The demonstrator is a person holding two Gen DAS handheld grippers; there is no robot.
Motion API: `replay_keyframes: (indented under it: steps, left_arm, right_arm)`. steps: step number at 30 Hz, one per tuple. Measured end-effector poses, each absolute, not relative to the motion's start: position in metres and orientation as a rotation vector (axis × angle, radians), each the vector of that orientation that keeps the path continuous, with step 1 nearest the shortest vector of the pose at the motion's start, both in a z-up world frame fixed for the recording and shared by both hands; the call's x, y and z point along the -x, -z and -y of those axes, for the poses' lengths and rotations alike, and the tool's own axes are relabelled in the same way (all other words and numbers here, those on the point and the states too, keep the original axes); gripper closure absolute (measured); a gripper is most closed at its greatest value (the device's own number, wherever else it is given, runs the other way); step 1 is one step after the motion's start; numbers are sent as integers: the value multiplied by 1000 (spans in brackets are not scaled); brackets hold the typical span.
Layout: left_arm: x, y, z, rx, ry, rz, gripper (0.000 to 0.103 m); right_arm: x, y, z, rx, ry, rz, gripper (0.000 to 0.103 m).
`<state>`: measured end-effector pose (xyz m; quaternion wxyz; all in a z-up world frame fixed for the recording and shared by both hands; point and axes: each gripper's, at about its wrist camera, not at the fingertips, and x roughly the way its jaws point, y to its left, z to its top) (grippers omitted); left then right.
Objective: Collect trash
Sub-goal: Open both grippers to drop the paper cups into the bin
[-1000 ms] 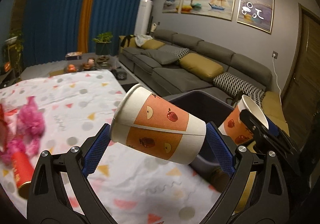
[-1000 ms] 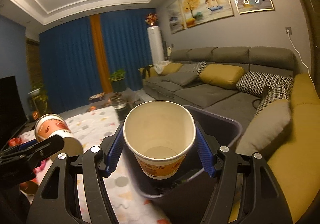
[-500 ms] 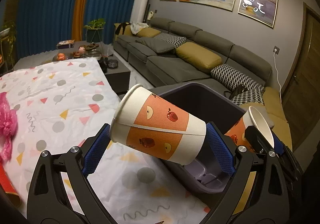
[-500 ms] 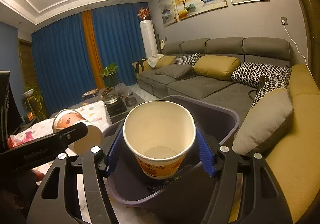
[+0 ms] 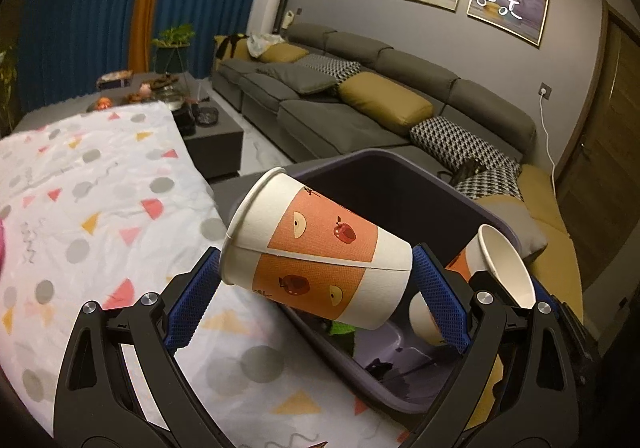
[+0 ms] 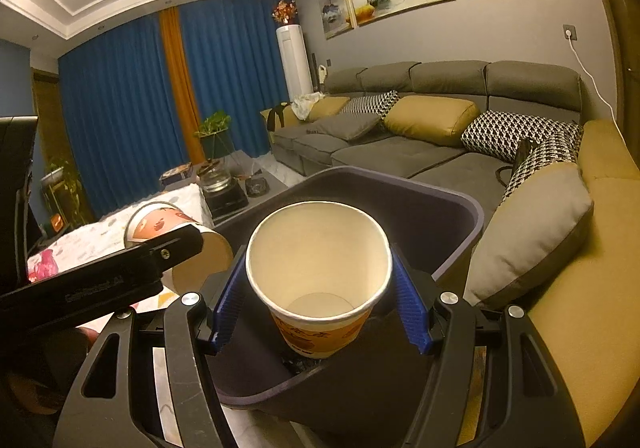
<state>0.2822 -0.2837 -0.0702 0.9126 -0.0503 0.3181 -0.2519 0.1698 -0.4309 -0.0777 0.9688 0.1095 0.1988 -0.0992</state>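
My left gripper [image 5: 316, 296] is shut on an orange-and-white paper cup [image 5: 316, 260] that lies sideways, its mouth to the left, over the near rim of a dark purple bin [image 5: 400, 184]. My right gripper [image 6: 318, 300] is shut on a second paper cup [image 6: 318, 272], mouth toward the camera, held over the bin [image 6: 440, 216]. In the left wrist view that second cup [image 5: 500, 268] hangs at the right above the bin. In the right wrist view the first cup [image 6: 176, 232] shows at the left behind a left finger [image 6: 120, 280]. Dark scraps and a green piece lie on the bin floor.
A table under a white cloth with coloured shapes [image 5: 100, 200] lies left of the bin. A grey sofa with yellow and patterned cushions [image 6: 432, 120] runs behind and to the right. A low dark table with small items [image 5: 168, 96] stands farther back.
Both grippers have come nearer to the bin and dropped a little. The left one swung right, so the pink and red items on the cloth left its view and the bin's inside shows.
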Motion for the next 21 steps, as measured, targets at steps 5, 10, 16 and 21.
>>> replay_keyframes:
  steps: [5,10,16,21]
  left_arm:
    - [-285,73,288,99,525,-668,10]
    - [-287,75,288,128,562,-689,9]
    - [-290,75,283,169,597,-712,7]
    - [-289,73,280,181,613,-707,6]
  right_arm:
    - [-171,81,431,-216,201,-412,36]
    - [-173,82,429,-212,207,-420,35]
    - [-175,84,429,-212,218,-435,34]
    - [-176,85,427,-198,226,-442,30]
